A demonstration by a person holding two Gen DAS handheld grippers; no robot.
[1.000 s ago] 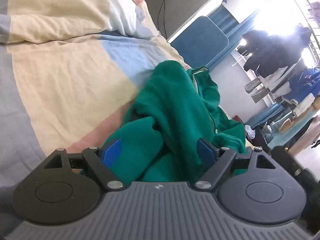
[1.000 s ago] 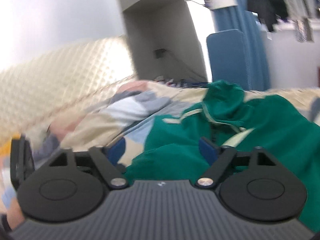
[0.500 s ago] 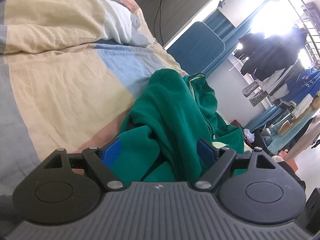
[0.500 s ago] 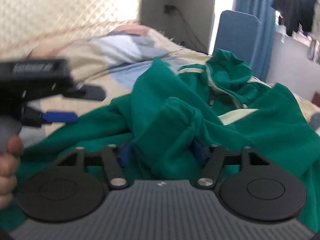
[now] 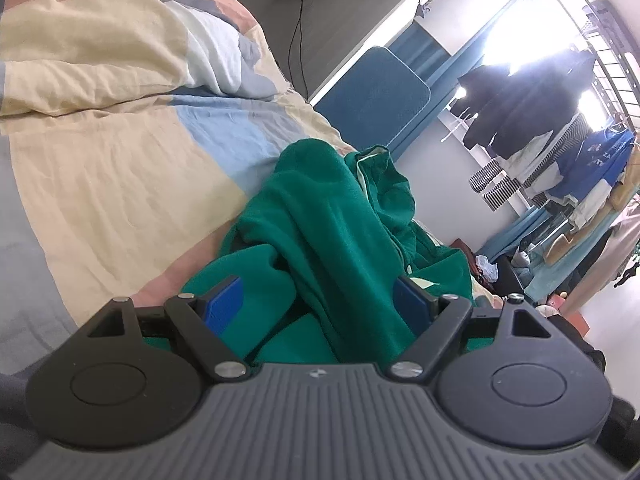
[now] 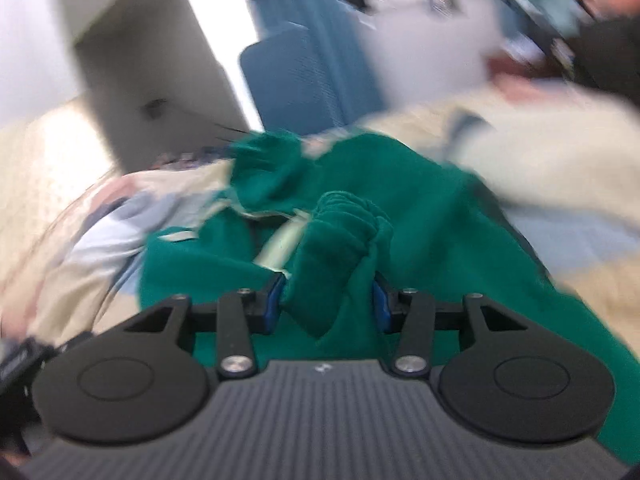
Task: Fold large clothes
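A green zip hoodie with cream lining (image 5: 320, 216) lies crumpled on a bed with a patchwork sheet (image 5: 120, 184). My left gripper (image 5: 316, 300) is open, its blue pads wide apart, with a fold of the hoodie lying between them. In the right wrist view, which is blurred by motion, my right gripper (image 6: 328, 304) is shut on a bunched sleeve cuff (image 6: 344, 228) of the hoodie (image 6: 440, 216) and holds it up above the rest of the garment.
A rumpled duvet (image 5: 104, 40) lies at the head of the bed. A blue chair (image 5: 372, 92) stands past the bed's far edge, also in the right wrist view (image 6: 296, 80). A rack of hanging clothes (image 5: 560, 128) stands by the bright window.
My right gripper closed on the sleeve cuff and swung it to the right, blurring its view. My left gripper stayed open over the hoodie and shifted only slightly.
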